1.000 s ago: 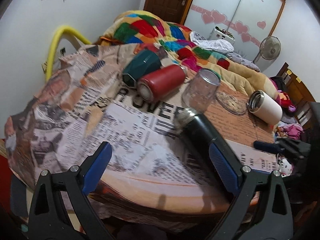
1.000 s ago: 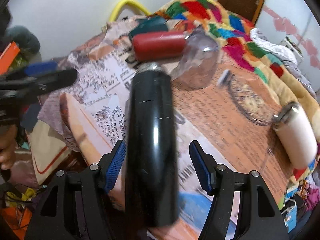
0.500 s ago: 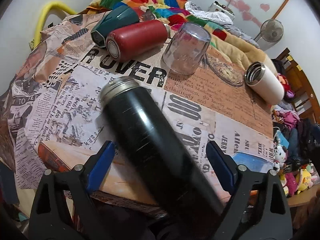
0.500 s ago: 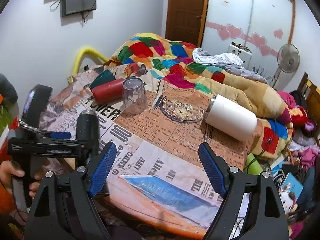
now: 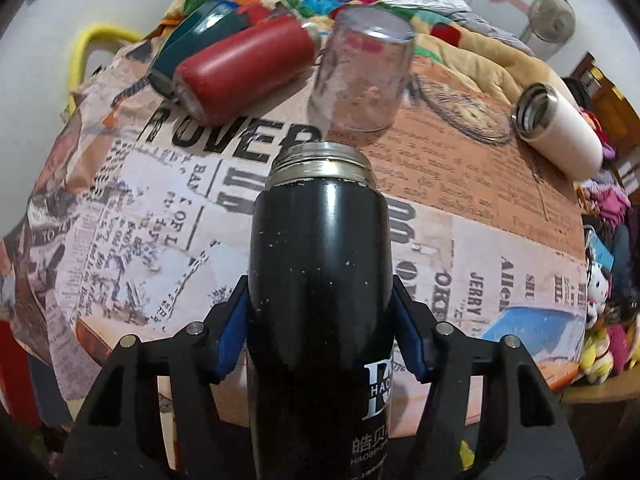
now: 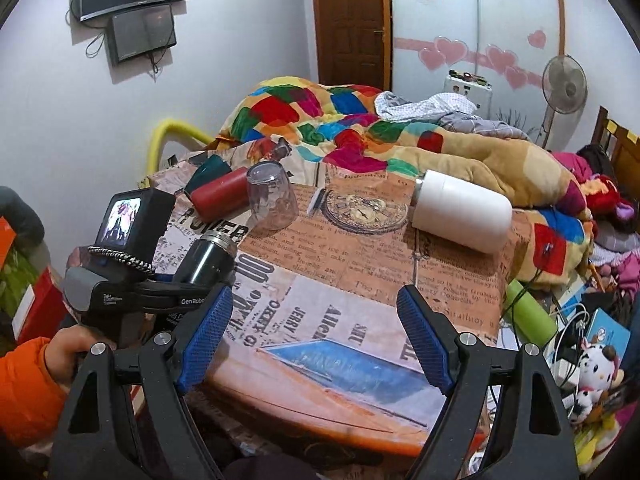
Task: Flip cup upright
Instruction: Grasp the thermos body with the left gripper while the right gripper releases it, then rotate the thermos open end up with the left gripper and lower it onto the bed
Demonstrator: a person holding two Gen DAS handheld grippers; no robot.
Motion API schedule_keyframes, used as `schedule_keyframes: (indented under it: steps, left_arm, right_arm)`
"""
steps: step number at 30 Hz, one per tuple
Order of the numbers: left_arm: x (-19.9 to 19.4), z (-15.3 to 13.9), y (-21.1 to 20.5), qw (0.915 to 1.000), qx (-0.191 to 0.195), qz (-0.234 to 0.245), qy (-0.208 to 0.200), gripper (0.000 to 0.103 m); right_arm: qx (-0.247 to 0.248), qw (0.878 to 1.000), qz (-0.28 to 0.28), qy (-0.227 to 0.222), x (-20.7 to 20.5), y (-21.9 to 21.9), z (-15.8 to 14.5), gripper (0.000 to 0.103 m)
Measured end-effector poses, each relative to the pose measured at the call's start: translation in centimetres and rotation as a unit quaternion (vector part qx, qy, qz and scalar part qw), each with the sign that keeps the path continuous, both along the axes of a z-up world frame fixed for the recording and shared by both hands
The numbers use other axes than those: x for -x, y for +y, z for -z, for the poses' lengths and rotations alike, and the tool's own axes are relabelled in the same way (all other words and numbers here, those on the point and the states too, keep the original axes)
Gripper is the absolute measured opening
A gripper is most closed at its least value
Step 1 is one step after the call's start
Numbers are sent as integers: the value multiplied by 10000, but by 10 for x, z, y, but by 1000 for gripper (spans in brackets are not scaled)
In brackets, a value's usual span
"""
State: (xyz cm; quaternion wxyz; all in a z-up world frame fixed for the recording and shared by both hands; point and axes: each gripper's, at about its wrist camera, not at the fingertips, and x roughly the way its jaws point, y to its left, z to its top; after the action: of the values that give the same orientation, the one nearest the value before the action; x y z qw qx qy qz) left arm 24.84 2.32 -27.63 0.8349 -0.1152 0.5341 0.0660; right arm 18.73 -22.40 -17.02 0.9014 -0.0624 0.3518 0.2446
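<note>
Left gripper (image 5: 320, 332) clamped on the tall black steel flask (image 5: 320, 300), tilted mouth-up over the newspaper-print table (image 5: 460, 184), right gripper (image 6: 316, 340) spread empty; mid-flip, next: rotate vertical, set base down.

Four flasks (image 5: 320, 300) – one glass (image 5: 362, 68)

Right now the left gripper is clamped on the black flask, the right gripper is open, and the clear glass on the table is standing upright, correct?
Not quite. The clear glass stands upside down, rim on the table, as the left wrist view shows. The left gripper does clamp the black flask; the right gripper is open.
</note>
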Motion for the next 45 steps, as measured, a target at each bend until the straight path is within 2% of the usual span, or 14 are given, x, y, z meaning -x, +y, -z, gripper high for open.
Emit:
schedule_keyframes:
  steps: [3,8,14,20,27,33,40,45]
  left_arm:
    - [8,-15,-5,9995,-157,123,-262,64]
    - [31,-59,-14,9946,-387,327,-907,64]
    - [60,-105,-28,9841,-595,630,-1551,64]
    - [54,-137,-43,9723,-748,787,-2070,64]
    - [7,-148,-46,9678,-673,830,-2280,64]
    - [-18,-134,-49,9696,-675,949,-2154,64]
    - [-12,-118,-53,9713,-637,1011,-2058,64]
    - [-8,-117,-57,9691,-696,1085,-2104,64]
  right_arm:
    - [-45,10000,84,20,0,-6,-2,82]
    - [-94,9998,166,-9,-1,-10,-7,82]
    - [-143,9996,238,-105,-1,-11,-12,82]
    - [-195,9993,295,-131,-6,-11,-15,82]
    - [-210,9988,407,-175,-13,-14,-16,82]
    - [-176,9987,463,-146,-19,-16,-14,82]
    - [-98,9986,499,-123,-20,-14,-11,82]
    - [-107,9986,494,-147,-19,-14,-12,82]
